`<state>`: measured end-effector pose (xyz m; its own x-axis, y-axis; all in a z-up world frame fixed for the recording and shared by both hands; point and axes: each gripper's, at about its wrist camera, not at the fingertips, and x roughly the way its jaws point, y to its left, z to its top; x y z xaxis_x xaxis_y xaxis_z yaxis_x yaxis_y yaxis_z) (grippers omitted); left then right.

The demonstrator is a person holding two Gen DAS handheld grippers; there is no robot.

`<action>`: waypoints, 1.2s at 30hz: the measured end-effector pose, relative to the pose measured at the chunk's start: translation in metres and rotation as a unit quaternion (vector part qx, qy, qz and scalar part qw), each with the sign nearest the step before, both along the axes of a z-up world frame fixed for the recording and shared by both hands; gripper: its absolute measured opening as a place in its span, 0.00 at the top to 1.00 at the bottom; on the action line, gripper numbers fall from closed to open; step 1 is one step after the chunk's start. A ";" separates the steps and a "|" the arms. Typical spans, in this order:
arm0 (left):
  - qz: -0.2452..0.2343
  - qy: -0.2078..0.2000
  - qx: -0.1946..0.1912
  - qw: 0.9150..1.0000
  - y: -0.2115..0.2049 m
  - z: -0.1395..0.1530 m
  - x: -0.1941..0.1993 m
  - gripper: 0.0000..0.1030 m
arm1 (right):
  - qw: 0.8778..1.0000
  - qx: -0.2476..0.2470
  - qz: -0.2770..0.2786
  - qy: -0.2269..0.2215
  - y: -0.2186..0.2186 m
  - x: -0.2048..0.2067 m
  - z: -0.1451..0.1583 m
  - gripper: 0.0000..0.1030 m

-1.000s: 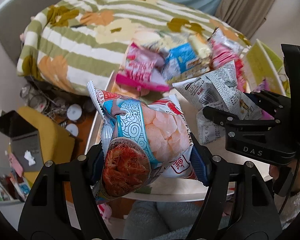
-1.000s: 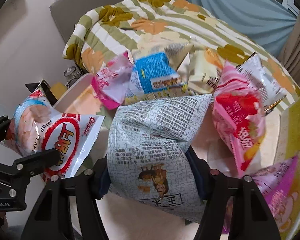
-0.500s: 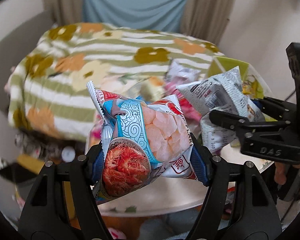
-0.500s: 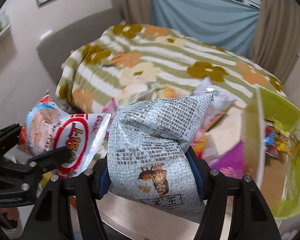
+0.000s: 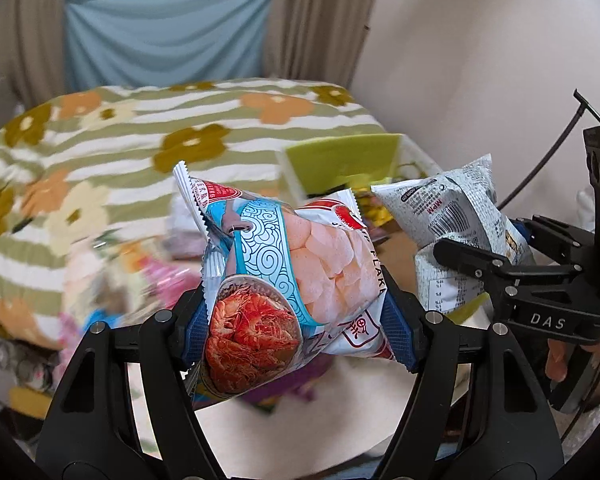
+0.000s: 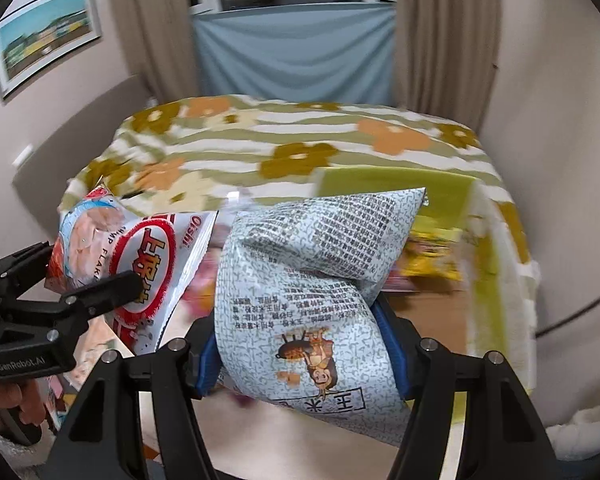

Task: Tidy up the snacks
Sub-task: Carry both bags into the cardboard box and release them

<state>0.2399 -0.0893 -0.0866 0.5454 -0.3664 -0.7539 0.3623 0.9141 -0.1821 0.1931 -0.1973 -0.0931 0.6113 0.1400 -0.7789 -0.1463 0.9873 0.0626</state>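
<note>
Both grippers were loaded, one packet apiece: the left gripper clamped a shrimp-flake bag, and the right gripper pinched a grey printed snack bag. Two bags in all hung side by side above the table, near one green box.

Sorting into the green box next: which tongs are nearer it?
Right. The right tongs, gripping the grey packet, sit before the green box; the left tongs hold the shrimp bag farther left.
</note>
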 end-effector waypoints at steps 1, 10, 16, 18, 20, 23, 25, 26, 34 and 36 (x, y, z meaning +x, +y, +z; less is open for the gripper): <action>-0.006 0.005 -0.002 1.000 -0.015 -0.003 0.006 0.33 | 1.000 -0.001 -0.009 0.002 -0.016 0.004 0.000 0.41; -0.034 0.063 0.013 0.997 -0.127 -0.059 0.046 0.33 | 0.999 0.004 -0.038 0.022 -0.106 0.029 -0.011 0.41; -0.013 0.104 0.029 0.994 -0.153 -0.095 0.052 0.19 | 0.998 0.014 -0.035 0.041 -0.143 0.039 -0.029 0.41; -0.003 0.110 0.038 0.993 -0.155 -0.103 0.050 0.11 | 0.998 0.018 -0.032 0.046 -0.150 0.042 -0.034 0.41; 0.007 0.109 0.050 0.993 -0.154 -0.104 0.045 0.09 | 0.998 0.021 -0.029 0.050 -0.156 0.044 -0.038 0.41; 0.021 0.099 0.071 0.992 -0.149 -0.098 0.038 0.09 | 0.998 0.029 -0.024 0.055 -0.159 0.045 -0.041 0.41; 0.030 0.088 0.072 0.993 -0.142 -0.091 0.034 0.09 | 0.998 0.036 -0.020 0.057 -0.161 0.047 -0.042 0.41; 0.035 0.083 0.068 0.994 -0.138 -0.087 0.032 0.09 | 0.998 0.039 -0.018 0.056 -0.161 0.047 -0.042 0.41; 0.061 0.067 0.073 0.993 -0.120 -0.071 0.020 0.09 | 0.995 0.073 -0.001 0.068 -0.149 0.050 -0.051 0.40; 0.064 0.064 0.074 0.993 -0.118 -0.070 0.016 0.09 | 0.994 0.073 0.000 0.075 -0.145 0.052 -0.057 0.40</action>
